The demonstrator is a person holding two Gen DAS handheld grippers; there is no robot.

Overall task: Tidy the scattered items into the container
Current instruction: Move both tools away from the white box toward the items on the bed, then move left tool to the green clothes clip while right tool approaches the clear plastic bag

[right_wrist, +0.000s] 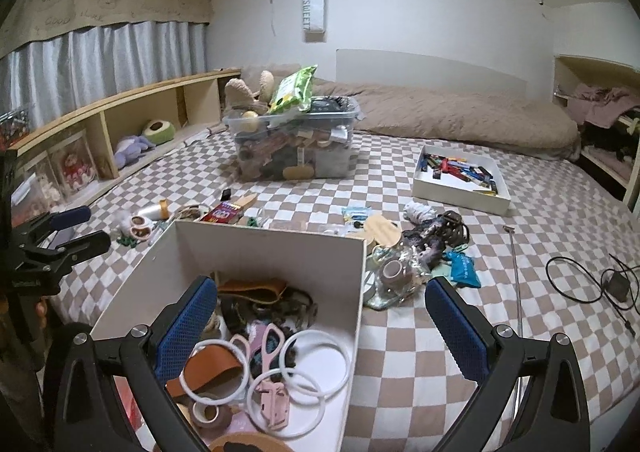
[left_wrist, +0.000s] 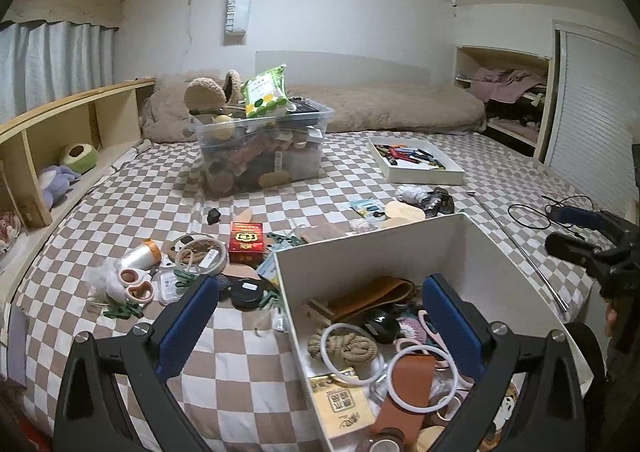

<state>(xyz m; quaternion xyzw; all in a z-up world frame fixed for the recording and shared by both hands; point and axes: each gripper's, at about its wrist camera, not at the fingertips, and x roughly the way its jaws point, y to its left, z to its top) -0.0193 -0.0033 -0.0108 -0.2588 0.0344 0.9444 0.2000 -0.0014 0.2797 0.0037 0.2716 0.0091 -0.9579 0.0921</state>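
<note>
A white open box stands on the checkered bed and holds white rings, rope, leather pieces and pink scissors. My left gripper is open and empty, straddling the box's left wall. My right gripper is open and empty, straddling the box's right wall. Scattered items lie left of the box: a red box, pink scissors, a thread spool, a black round case. To its right lie a crumpled clear bag with a tape roll, a blue packet and dark fabric.
A full clear storage bin stands farther back. A white tray of small items lies at the right. A thin metal rod and black cables lie at the right. Wooden shelves line the left.
</note>
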